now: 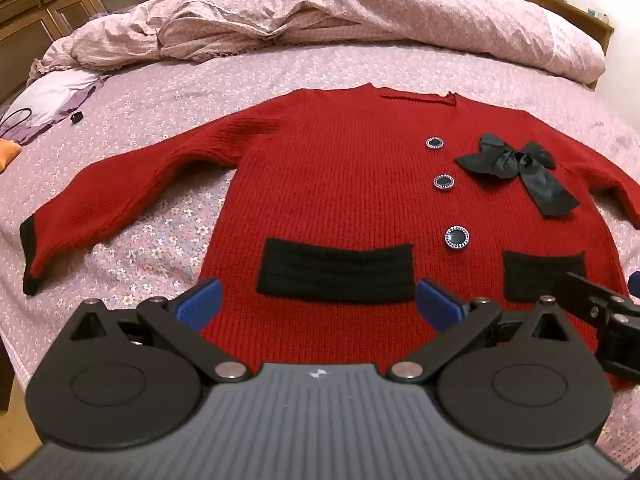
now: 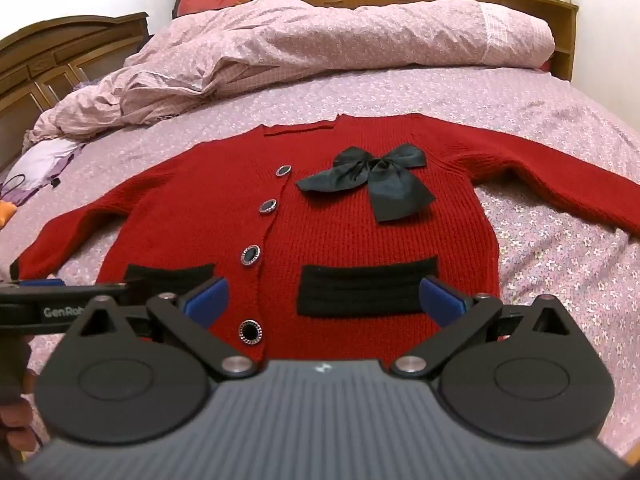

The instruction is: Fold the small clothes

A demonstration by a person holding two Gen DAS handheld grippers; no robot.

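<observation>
Cardigan: red cardigan [image 1: 328, 184] lies flat, sleeves spread, mid-frame on the bed [image 1: 160, 92].
Left tool [image 1: 318, 300]: jaws wide, empty, over the hem.
Right tool [image 2: 324, 298]: jaws wide, empty, over the hem.

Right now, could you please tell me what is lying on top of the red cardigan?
A black bow lies on the red cardigan near the neckline, beside its buttons. Nothing else rests on it. The floral sheet directly beneath is covered.
</observation>
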